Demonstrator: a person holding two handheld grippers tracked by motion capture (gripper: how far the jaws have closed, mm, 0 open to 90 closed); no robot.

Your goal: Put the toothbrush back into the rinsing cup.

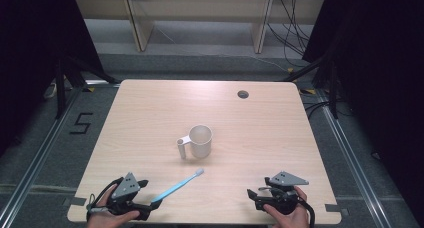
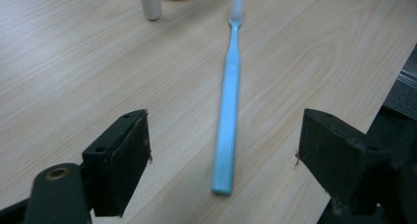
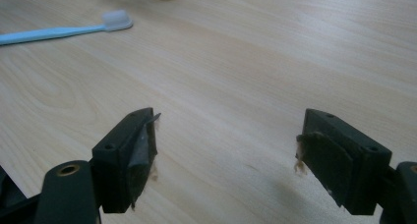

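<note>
- Your left gripper (image 2: 223,150) has its jaws wide apart, the blue toothbrush (image 2: 227,111) lying flat between them; whether either jaw touches it is hard to judge.
- Toothbrush bristles point toward the white mug (image 1: 200,142).
- Your right gripper (image 3: 226,153) is spread apart over bare table (image 3: 275,62).

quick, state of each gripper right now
left gripper: open, its jaws either side of the light blue plastic toothbrush, not gripping it
right gripper: open, empty

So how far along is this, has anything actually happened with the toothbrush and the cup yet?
Nothing looks done: the blue toothbrush lies flat on the table, apart from the white cup. In hand: the left gripper, open, straddles its handle. The right gripper is open. Any grasping remains.
</note>
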